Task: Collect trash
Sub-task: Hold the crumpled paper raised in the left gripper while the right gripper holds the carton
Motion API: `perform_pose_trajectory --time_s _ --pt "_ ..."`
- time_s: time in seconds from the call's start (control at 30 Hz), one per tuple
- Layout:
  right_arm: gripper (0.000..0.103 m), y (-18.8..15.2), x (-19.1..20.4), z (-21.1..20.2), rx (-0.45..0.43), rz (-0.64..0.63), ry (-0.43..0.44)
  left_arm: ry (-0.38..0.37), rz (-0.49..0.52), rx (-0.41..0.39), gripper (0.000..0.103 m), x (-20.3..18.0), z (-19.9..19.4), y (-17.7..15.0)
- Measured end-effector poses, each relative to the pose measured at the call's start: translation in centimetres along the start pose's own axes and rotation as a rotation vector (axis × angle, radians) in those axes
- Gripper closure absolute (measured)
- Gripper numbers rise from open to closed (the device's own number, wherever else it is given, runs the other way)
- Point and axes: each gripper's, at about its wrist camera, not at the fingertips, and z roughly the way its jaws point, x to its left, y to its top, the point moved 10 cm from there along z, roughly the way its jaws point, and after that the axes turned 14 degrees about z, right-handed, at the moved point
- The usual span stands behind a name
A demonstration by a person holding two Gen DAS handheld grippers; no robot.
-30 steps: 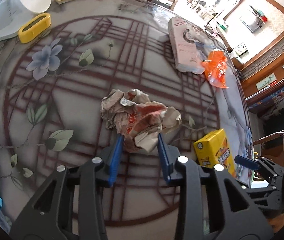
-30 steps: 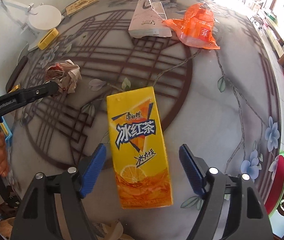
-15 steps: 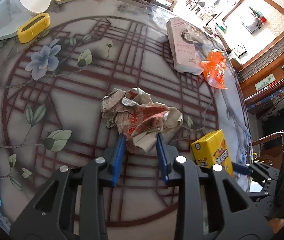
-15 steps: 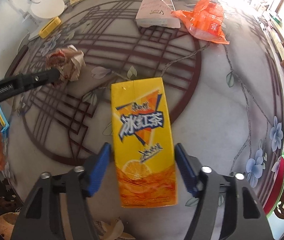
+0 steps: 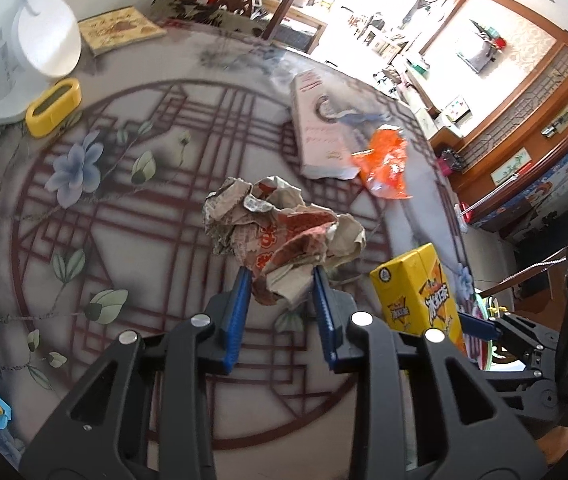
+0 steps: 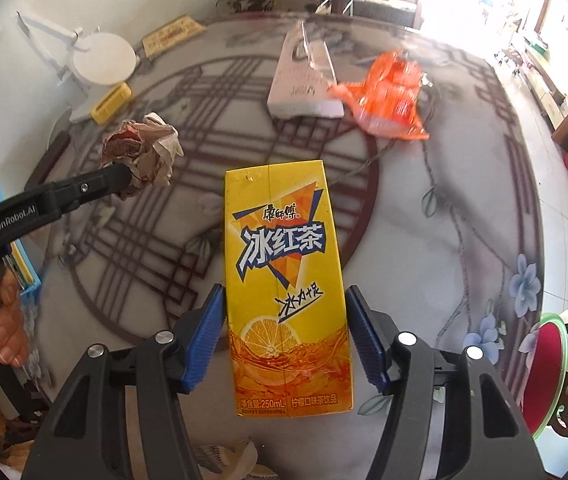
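- Presently, the left claw (image 5: 280,280) is clenched on a crumpled paper wrapper (image 5: 284,236); both blue pads (image 5: 240,300) press its lower folds, and the wad stands at the centre of the left wrist view, above the patterned surface (image 5: 124,240).
- Right claw (image 6: 284,320) grasps a yellow iced-tea carton (image 6: 284,280); its jaws have just been closing, and the pads (image 6: 204,336) bear on the carton's two long sides. Carton sits dead centre in the right wrist view.
- Orange plastic wrapper (image 6: 388,100) lies on the surface at 1 o'clock from the carton, touching a pink-white box (image 6: 304,80) at 12 o'clock.
- Yellow holder (image 5: 54,108) and white stand (image 5: 36,52) lie at 10 o'clock, well apart from the wad.
- A person's hand (image 6: 0,320) grips the left tool at 9 o'clock.
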Motion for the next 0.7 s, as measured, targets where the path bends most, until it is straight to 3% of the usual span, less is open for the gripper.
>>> perform_pose_trajectory --time_s 0.7 --pt "0.044 -2.8 -4.4 -5.1 -0.088 0.143 0.008 -0.055 0.123 0.003 0.073 -6.9 -1.9 -1.1"
